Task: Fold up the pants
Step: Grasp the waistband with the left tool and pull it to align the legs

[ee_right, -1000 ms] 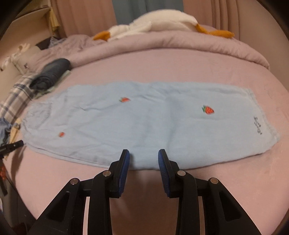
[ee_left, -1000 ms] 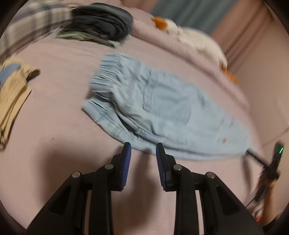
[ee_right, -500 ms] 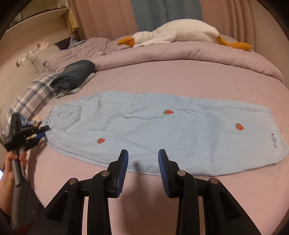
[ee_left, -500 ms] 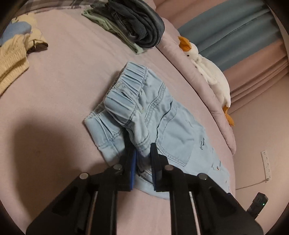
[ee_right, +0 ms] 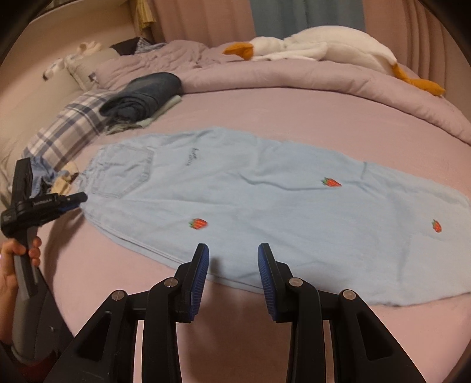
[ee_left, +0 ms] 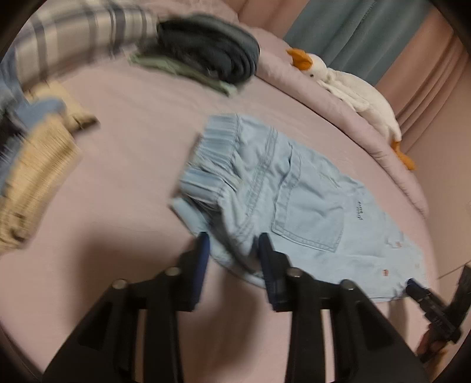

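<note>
One lengthwise fold is looking done; pants (ee_right: pixel 265 206) are lying long on the bed (ee_right: pixel 294 112), crosswise folds remaining. Left gripper (ee_left: pixel 234 250) and right gripper (ee_right: pixel 233 259) are both gaping wide, gripping nothing.

Bed (ee_right: pixel 265 117) in front of me, mauve-pink fitted sheet, dim warm indoor light. Rolled mauve duvet (ee_right: pixel 294 79) along the far edge, white plush goose (ee_right: pixel 318 47) with orange beak and feet lying on top of it. Behind that: pink pleated curtains (ee_right: pixel 203 20) with a teal-blue panel (ee_right: pixel 306 14) between them. My left: plaid pillow (ee_right: pixel 70 123), a dark folded denim stack (ee_right: pixel 144 94) on a pale green garment beside it, cream headboard (ee_right: pixel 32 88) past that. Crumpled yellow ribbed garment (ee_left: pixel 32 176) near the plaid pillow. Plain pink wall (ee_left: pixel 441 176) beyond the goose's feet.
</note>
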Demonstrator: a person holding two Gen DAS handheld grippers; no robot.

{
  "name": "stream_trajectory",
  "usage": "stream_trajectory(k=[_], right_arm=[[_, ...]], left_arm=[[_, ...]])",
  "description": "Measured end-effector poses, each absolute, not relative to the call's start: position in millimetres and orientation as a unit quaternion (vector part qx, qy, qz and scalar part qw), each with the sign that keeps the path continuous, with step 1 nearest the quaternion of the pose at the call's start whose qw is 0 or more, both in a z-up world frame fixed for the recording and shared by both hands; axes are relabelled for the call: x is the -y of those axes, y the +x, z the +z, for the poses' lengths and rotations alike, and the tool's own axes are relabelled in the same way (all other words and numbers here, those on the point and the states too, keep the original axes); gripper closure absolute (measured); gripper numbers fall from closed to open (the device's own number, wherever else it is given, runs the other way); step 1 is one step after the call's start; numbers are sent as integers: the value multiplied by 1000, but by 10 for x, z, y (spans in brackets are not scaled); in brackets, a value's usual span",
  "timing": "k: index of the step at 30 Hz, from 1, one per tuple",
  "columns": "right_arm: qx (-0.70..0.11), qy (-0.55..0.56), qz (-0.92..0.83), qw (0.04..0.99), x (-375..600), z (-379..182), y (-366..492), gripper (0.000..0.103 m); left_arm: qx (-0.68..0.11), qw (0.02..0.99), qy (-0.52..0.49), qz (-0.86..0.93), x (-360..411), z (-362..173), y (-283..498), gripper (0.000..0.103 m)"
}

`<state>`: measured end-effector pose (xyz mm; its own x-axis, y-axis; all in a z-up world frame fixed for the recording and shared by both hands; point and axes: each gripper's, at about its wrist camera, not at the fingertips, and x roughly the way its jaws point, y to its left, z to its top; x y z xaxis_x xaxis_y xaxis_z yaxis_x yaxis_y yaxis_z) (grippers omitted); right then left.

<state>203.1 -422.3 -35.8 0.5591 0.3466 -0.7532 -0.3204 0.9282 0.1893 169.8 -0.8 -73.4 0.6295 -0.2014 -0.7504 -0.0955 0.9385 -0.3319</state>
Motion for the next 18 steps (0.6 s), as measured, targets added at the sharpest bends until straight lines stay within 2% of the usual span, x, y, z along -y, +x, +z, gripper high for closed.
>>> stream_trajectory(k=[4, 8, 11, 13, 18], right_arm=[[-429, 11, 197, 882, 4196, -342, 2072, 69], [-421, 3, 207, 883, 4031, -349, 2153, 69], [-409, -5, 219, 886, 3847, -390, 2196, 69], [-450, -11, 218, 866, 3754, -596, 2257, 69], [-460, -8, 224, 860, 3841, -704, 2103, 69]], left_arm=[[-389, 909, -145, -41, -4, -639, 1516, 69], [-376, 916, -111, -79, 250, -532, 1844, 69], [-410, 905, -90, -65, 358, -749, 2025, 68], [-465, 880, -86, -43, 355, -1031, 2134, 71], [-437, 895, -58, -65, 302, -1045, 1854, 68]])
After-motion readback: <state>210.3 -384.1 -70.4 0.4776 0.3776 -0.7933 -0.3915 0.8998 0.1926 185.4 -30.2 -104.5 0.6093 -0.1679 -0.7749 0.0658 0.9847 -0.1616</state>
